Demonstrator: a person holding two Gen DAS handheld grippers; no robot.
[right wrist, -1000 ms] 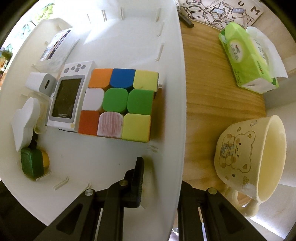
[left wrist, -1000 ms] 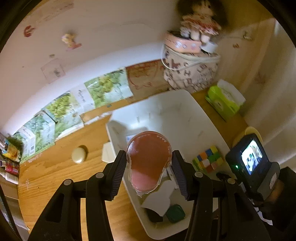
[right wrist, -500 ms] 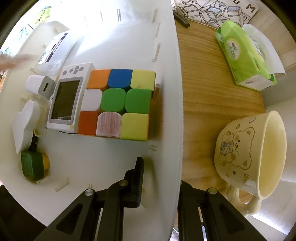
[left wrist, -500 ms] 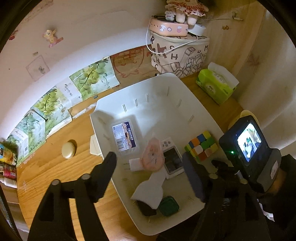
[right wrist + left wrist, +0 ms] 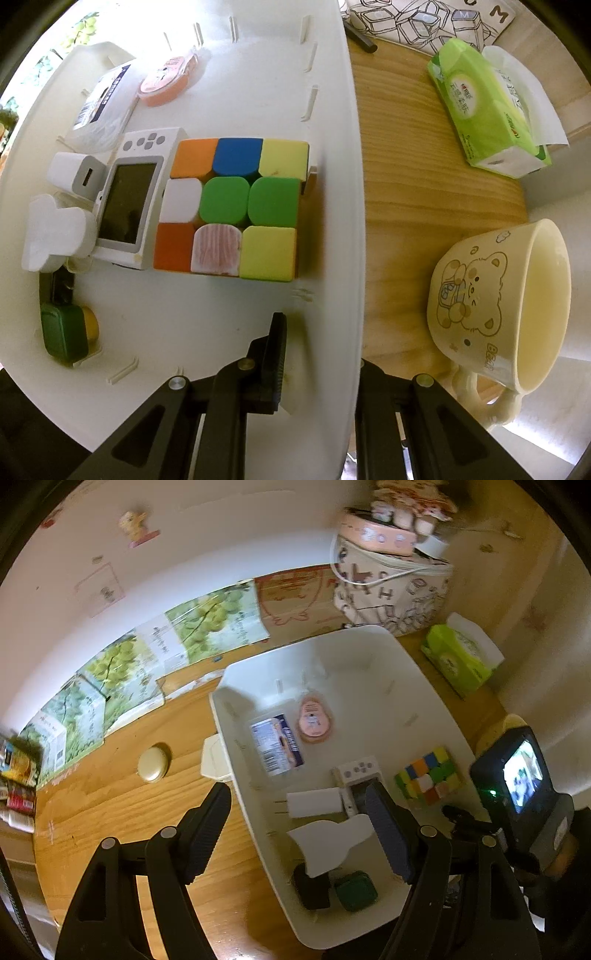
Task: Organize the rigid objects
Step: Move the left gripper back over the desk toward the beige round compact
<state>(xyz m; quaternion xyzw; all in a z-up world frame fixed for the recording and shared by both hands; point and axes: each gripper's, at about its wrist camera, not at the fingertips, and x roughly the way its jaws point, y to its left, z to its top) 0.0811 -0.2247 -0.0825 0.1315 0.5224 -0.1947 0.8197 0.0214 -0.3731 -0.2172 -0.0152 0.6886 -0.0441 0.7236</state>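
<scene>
While left tongs [image 5: 299,819] gape empty, right tongs [image 5: 319,354] clench tray rim [image 5: 332,369]; pink oval case [image 5: 314,720] flat inside.

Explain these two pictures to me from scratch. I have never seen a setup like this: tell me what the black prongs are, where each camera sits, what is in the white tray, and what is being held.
The black prongs are two-finger grippers, one in each of a person's hands, each with a fisheye camera looking along its fingers.

Left view: the left gripper is open and empty above the white tray. Its jaws have just been opening, and the pink case now lies in the tray.

Right view: the right gripper is clamped on the tray's rim, looking down.

Inside the tray are a colour cube, a small handheld console, a white charger, a labelled packet and a green case.

On the wooden table outside it are a bear mug and a tissue pack.
</scene>
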